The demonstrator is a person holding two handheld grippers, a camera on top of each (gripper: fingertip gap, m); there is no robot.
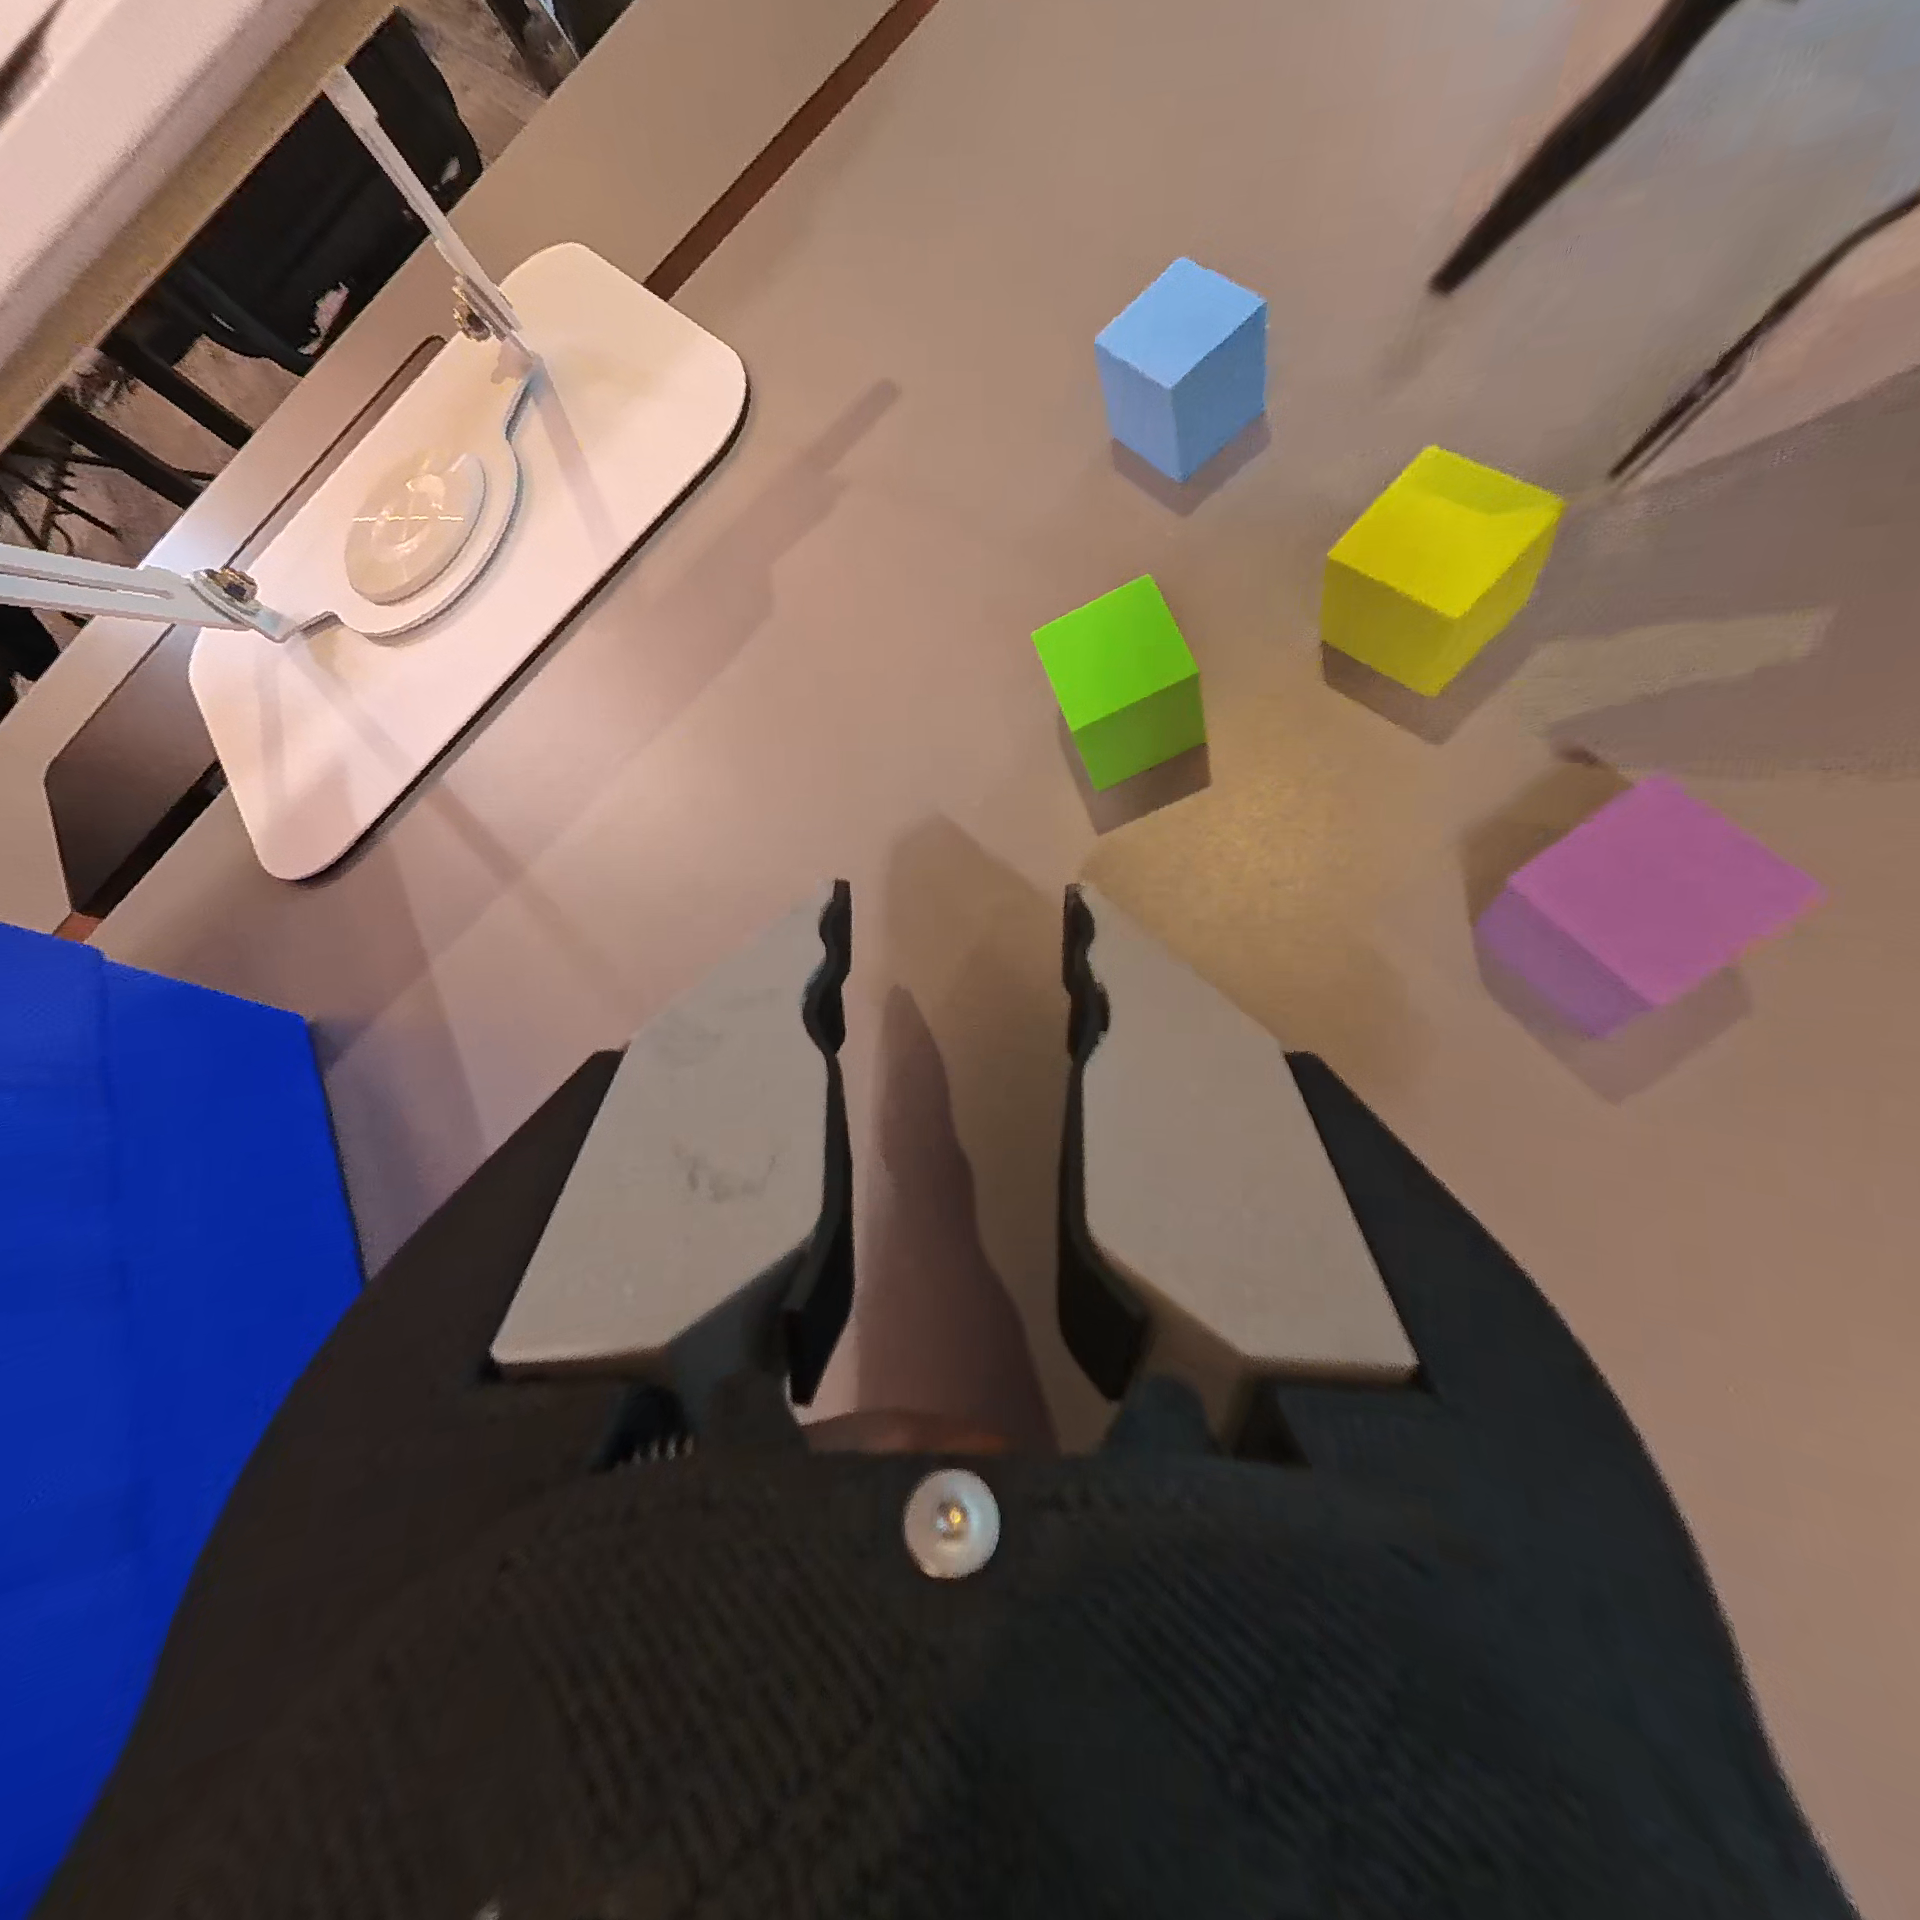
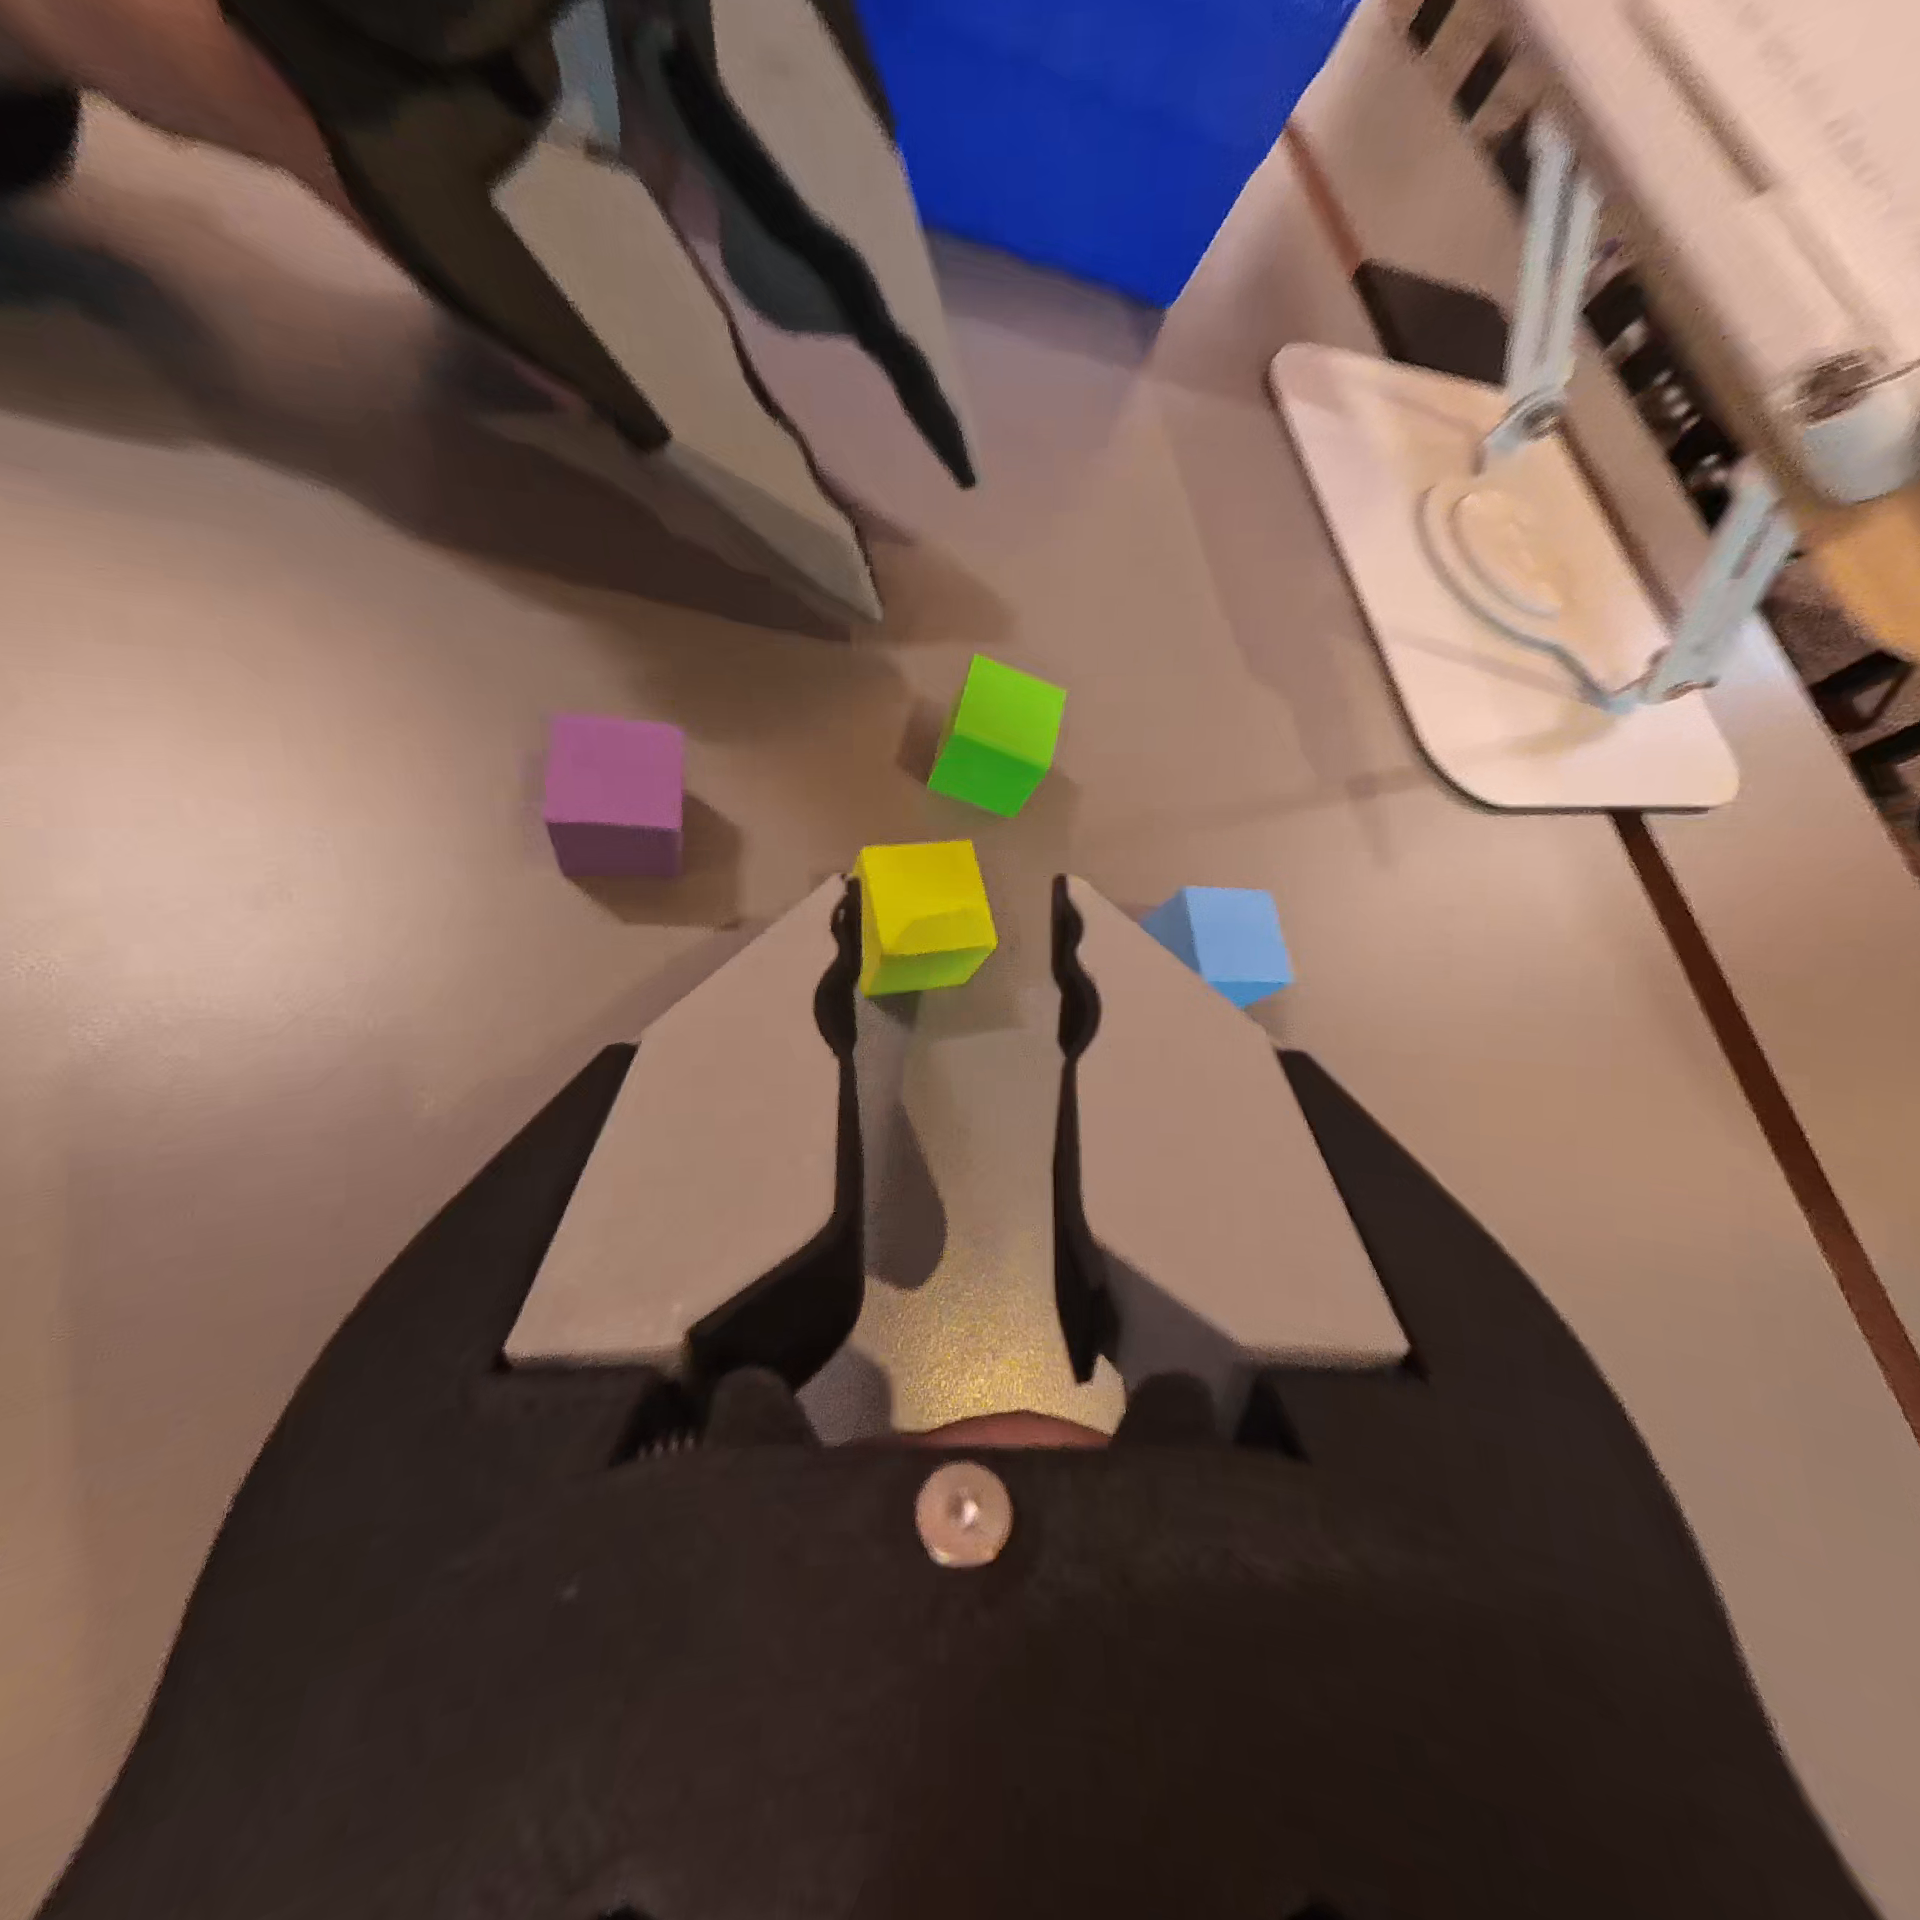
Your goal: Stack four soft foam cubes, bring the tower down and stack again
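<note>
Cubes all loose on the tabletop [image 2: 260, 1039], four of them, none stacked, and the green cube [image 2: 997, 736] sits in the middle as our marker. Sweeping left to right in the right wrist view: the purple cube [image 2: 615, 795] lies well left of green, on its own. Above it, the left claw [image 2: 904, 540] hangs over the tabletop, just behind green, its jaws parted with nothing between them. Next, the yellow cube [image 2: 925, 916] sits just in front of green, right at the tips of the right claw [image 2: 954, 894], whose jaws are spread and bracket the cube without pinching it; whether the left fingertip [image 2: 847, 914] touches the foam I cannot tell. Then the blue cube [image 2: 1226, 943], right of green and beside yellow, partly hidden by the claw's right finger. Far right of green stands a white lamp base [image 2: 1496, 623], clear of the play.

Score so far, by my reading: no tower in sight, so a full stack of four is left to build. Yellow looks like the first pick.
</note>
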